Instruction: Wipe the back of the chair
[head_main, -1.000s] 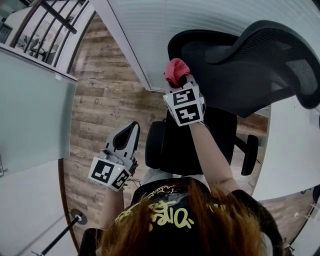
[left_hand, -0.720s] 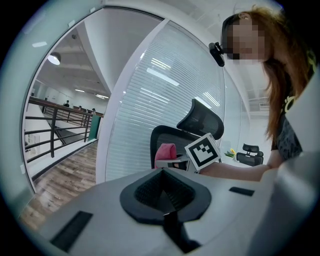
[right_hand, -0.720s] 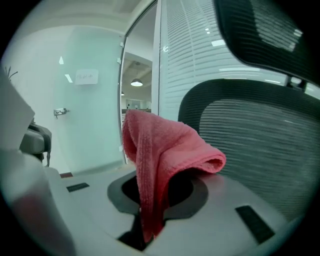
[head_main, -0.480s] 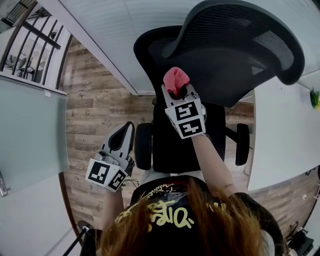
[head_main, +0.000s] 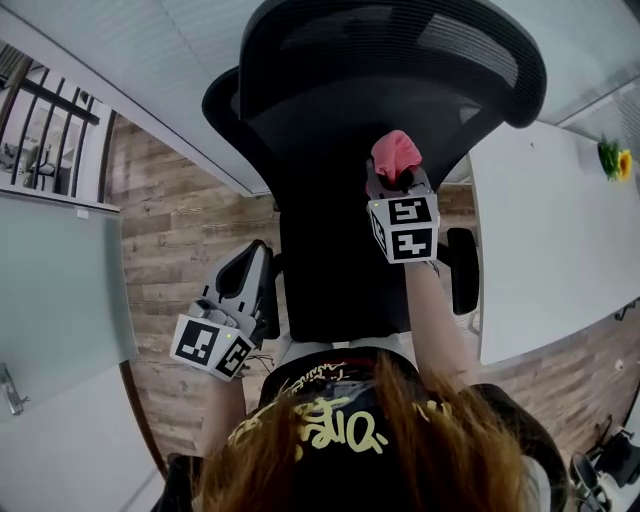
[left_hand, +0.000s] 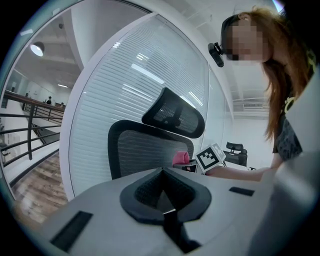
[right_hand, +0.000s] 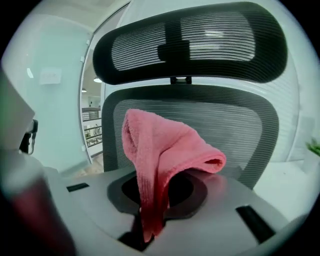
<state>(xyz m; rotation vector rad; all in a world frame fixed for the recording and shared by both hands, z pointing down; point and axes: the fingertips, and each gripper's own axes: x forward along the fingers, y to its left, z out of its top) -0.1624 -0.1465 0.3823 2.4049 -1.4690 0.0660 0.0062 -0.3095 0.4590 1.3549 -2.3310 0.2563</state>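
In the head view, the right gripper (head_main: 394, 178) is reaching out over the seat and clenching a pink cloth (head_main: 394, 152), which is bunching up right against the mesh chair back (head_main: 310, 130), below the headrest (head_main: 400, 40). The left gripper (head_main: 250, 272) is hanging low beside the seat, well apart from the cloth, and a white table (head_main: 540, 230) is lying off to the right. In the left gripper view, the left gripper (left_hand: 163, 192) is showing its jaws pressed together with nothing between them. It is pointing toward the chair back (left_hand: 145, 150), where the cloth (left_hand: 181, 159) is peeking out at the right edge. In the right gripper view, the right gripper (right_hand: 150, 222) is pinching the cloth (right_hand: 160, 160) by a gathered fold, so a loose lobe is flopping forward near the chair back (right_hand: 200, 110); actual contact is not showing here. The cloth is looking soft, light and limp, so holding it low at the fold is leaving a pad free for rubbing. The mesh is likely giving under pressure, and the chair may be prone to swivelling, so steadying its stiff rim with the empty gripper could help.
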